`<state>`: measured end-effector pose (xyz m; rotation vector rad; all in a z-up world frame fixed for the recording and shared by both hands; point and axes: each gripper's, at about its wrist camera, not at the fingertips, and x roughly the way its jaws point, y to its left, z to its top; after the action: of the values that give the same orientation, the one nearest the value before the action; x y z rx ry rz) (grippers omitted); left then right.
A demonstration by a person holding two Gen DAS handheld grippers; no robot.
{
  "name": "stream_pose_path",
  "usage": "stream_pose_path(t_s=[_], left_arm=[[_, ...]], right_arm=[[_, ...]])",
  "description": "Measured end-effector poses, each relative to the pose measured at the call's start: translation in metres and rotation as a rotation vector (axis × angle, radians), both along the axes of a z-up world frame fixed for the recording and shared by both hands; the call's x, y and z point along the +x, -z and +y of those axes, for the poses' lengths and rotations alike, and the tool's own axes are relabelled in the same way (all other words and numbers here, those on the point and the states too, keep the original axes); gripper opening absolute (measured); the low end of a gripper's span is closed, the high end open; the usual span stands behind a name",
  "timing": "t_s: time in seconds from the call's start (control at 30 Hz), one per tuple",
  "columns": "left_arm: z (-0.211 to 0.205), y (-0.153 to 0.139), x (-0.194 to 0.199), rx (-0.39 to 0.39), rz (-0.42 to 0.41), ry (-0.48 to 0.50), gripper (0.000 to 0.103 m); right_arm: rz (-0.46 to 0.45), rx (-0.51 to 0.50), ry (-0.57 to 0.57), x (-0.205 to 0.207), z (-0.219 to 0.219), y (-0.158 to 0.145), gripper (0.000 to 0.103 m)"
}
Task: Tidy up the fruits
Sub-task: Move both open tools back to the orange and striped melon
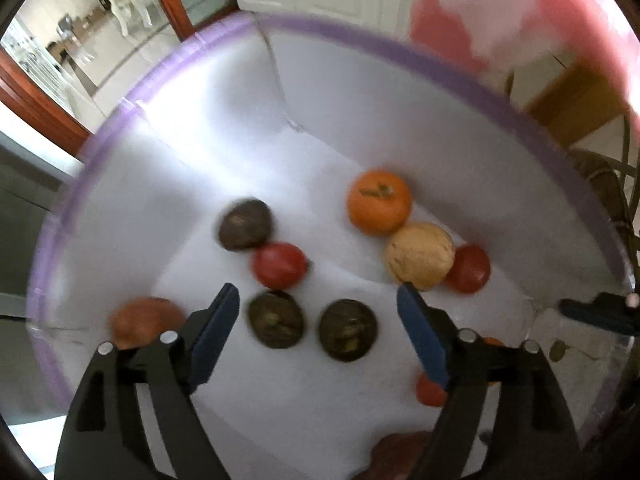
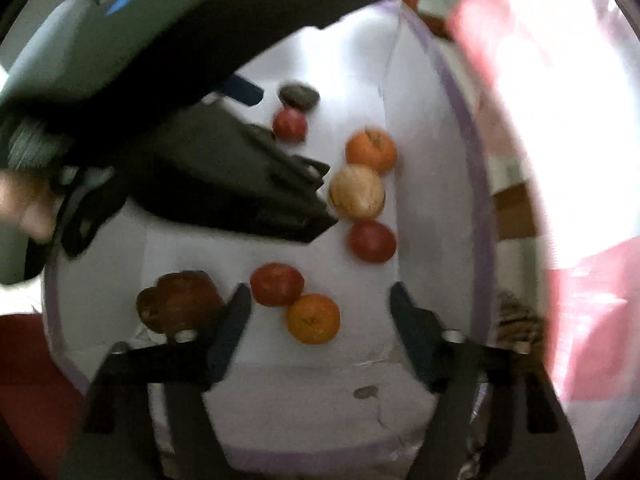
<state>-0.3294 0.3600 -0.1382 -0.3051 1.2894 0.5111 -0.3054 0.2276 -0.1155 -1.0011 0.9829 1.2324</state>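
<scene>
Several fruits lie in a white box with a purple rim [image 1: 132,92]. My left gripper [image 1: 316,292] hangs open over two dark wrinkled fruits [image 1: 276,320] [image 1: 348,330], with its pads clear of them. Beyond lie a red fruit [image 1: 280,264], a dark fruit [image 1: 245,224], an orange [image 1: 379,202], a pale yellow fruit [image 1: 420,256] and another red fruit [image 1: 468,268]. My right gripper [image 2: 320,291] is open too. An orange [image 2: 313,319] and a red fruit [image 2: 277,284] lie between its fingers, untouched. A brown-red fruit [image 2: 180,304] sits by its left finger.
The left gripper's dark body [image 2: 240,184] crosses the right wrist view and hides part of the box floor. A pink plastic bag [image 2: 560,120] hangs at the right, outside the box wall [image 2: 464,128]. A brownish fruit [image 1: 144,320] lies at the box's left wall.
</scene>
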Motion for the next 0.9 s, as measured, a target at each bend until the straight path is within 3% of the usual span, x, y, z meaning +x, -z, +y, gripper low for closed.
stream_pose_path(t_s=[0.2,0.3,0.37,0.43,0.53,0.6,0.77,0.9], left_arm=[[0.019,-0.081,-0.001,0.169,-0.013,-0.052,0.087],[0.016,-0.139,-0.002,0.219,-0.132,-0.111,0.087],[0.005,-0.179,0.008,0.21,-0.274,-0.136,0.089],[-0.012,-0.214,0.017,0.194,-0.409,-0.146,0.1],[-0.049,-0.252,0.039,0.147,-0.606,-0.144,0.101],[-0.077,-0.266,0.061,0.089,-0.67,-0.098,0.101],[-0.163,-0.276,0.153,0.005,-0.74,0.05,0.101],[-0.234,-0.265,0.238,0.005,-0.768,0.176,0.101]], right_arm=[[0.04,0.213,-0.101,-0.013,-0.032,-0.075,0.078],[0.084,0.372,-0.087,-0.004,-0.057,-0.123,0.083],[0.098,0.495,-0.058,0.007,-0.082,-0.157,0.087],[0.075,0.591,-0.018,0.021,-0.103,-0.181,0.087],[-0.006,0.708,0.106,0.052,-0.154,-0.209,0.087],[-0.075,0.756,0.205,0.073,-0.188,-0.216,0.087],[-0.222,0.804,0.55,0.145,-0.274,-0.218,0.087],[-0.221,0.812,0.848,0.21,-0.344,-0.215,0.087]])
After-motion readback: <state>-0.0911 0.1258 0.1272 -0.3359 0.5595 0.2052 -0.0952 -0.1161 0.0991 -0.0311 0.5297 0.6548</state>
